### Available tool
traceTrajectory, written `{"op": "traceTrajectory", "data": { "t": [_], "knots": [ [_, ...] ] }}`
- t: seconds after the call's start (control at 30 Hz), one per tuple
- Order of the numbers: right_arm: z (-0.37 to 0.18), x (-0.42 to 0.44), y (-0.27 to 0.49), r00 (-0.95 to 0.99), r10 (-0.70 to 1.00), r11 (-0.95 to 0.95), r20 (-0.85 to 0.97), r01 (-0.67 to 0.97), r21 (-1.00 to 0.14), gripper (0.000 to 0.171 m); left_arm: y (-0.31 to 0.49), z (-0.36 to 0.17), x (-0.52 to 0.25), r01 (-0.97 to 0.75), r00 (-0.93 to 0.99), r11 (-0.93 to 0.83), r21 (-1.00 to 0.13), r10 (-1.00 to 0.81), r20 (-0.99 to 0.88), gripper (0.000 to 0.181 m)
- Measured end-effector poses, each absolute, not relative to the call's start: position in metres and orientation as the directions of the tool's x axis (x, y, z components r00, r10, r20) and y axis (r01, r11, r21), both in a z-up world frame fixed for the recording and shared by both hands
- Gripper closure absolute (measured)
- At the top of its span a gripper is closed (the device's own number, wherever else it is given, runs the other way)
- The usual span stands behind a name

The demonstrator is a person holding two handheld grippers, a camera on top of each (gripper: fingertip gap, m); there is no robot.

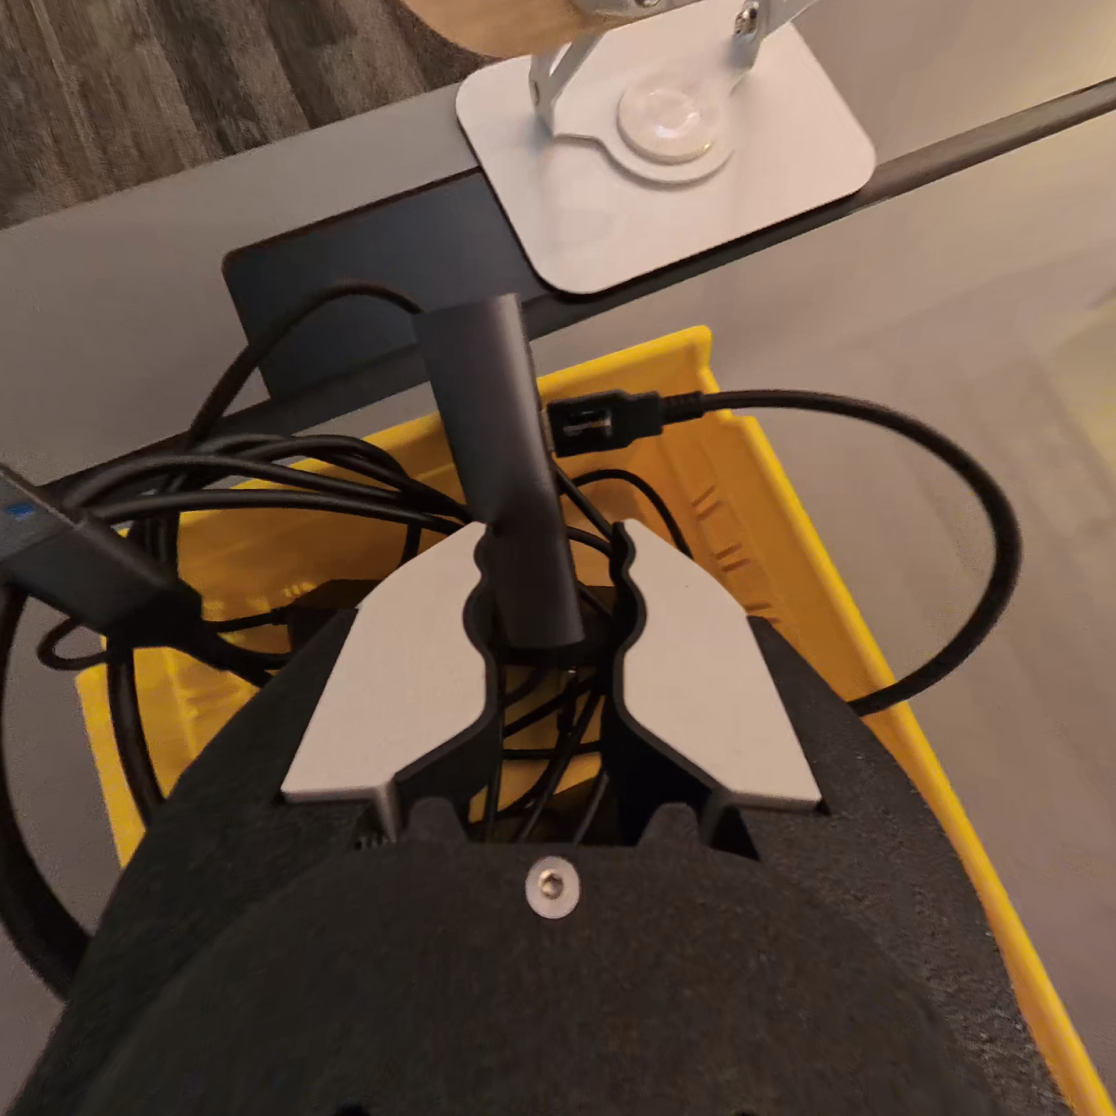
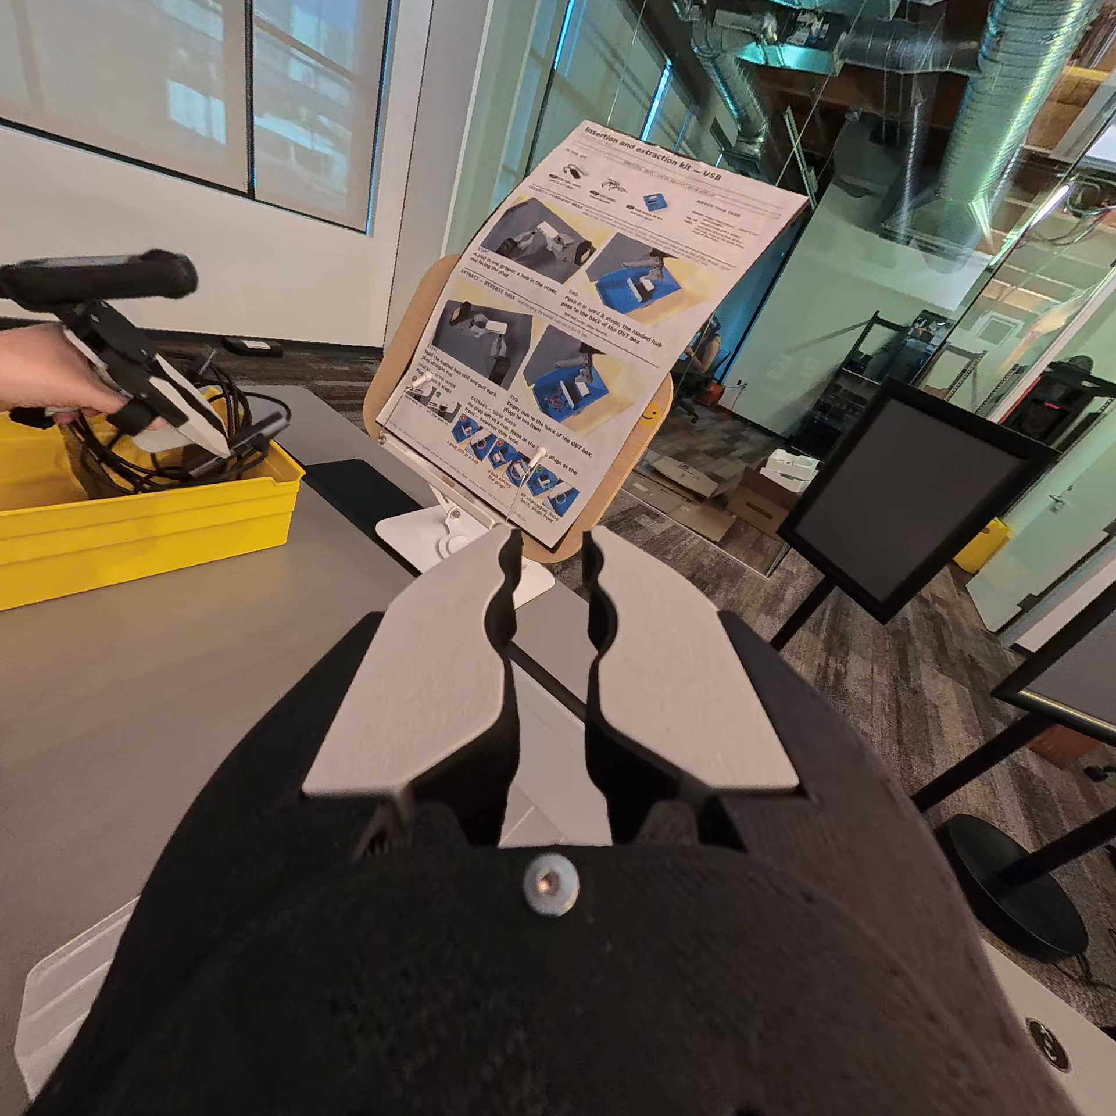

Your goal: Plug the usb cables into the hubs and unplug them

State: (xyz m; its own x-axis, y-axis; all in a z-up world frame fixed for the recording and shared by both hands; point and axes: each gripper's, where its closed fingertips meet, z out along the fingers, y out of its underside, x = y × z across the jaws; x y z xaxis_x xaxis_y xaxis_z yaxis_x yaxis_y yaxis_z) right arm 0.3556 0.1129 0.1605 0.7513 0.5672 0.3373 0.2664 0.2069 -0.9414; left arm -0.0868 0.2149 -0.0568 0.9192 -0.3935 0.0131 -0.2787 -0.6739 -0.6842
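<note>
My left gripper (image 1: 552, 531) is shut on a dark grey stick-shaped USB hub (image 1: 501, 459) and holds it over a yellow bin (image 1: 755, 495). A black USB plug (image 1: 604, 420) sits in the hub's right side, and its cable (image 1: 966, 483) loops out to the right. A second hub (image 1: 66, 543) lies at the left among tangled black cables (image 1: 272, 471). My right gripper (image 2: 551, 543) is empty, its jaws a little apart, above the grey table. The right wrist view shows the left gripper (image 2: 199, 435), held by a hand, over the bin (image 2: 151, 513).
An instruction sheet (image 2: 574, 338) leans on a white stand (image 1: 664, 181) at the table's far edge, beside a black mat (image 1: 362, 290). A black panel on a pole (image 2: 906, 501) stands on the floor to the right. Glass walls lie beyond. My hands' fingertips stand some 50 centimetres from each other.
</note>
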Motion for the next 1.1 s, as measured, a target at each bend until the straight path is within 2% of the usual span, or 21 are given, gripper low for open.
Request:
{"op": "traceTrajectory", "data": {
  "t": [0.07,0.13,0.2,0.37,0.57,0.8,0.97,1.1],
  "knots": [
    [0.161,0.357,0.113,0.751,0.572,0.205,0.330,0.259,-0.944,0.151,0.218,-0.057,-0.091,-0.275,0.925,-0.675,-0.685,-0.379,0.001,0.156],
    [0.160,0.358,0.113,0.750,0.576,0.201,0.326,0.256,-0.945,0.151,0.219,-0.057,-0.091,-0.262,0.926,-0.686,-0.679,-0.377,0.024,0.157],
    [0.159,0.359,0.114,0.750,0.576,0.195,0.326,0.262,-0.945,0.151,0.219,-0.056,-0.095,-0.257,0.934,-0.699,-0.667,-0.356,0.013,0.140],
    [0.158,0.361,0.115,0.751,0.571,0.192,0.332,0.271,-0.943,0.151,0.217,-0.069,-0.094,-0.292,0.930,-0.721,-0.629,-0.368,-0.010,0.137],
    [0.159,0.363,0.113,0.749,0.575,0.194,0.329,0.266,-0.944,0.151,0.221,-0.076,-0.096,-0.306,0.935,-0.747,-0.591,-0.353,-0.037,0.143],
    [0.157,0.367,0.115,0.751,0.576,0.182,0.322,0.267,-0.947,0.152,0.220,-0.086,-0.095,-0.238,0.943,-0.801,-0.550,-0.325,0.065,0.140],
    [0.157,0.365,0.114,0.743,0.582,0.183,0.331,0.277,-0.943,0.152,0.219,-0.087,-0.093,-0.225,0.944,-0.812,-0.539,-0.318,0.084,0.148],
    [0.155,0.364,0.115,0.740,0.584,0.177,0.333,0.284,-0.942,0.151,0.217,-0.084,-0.093,-0.233,0.941,-0.807,-0.542,-0.328,0.085,0.149]
  ]
}}
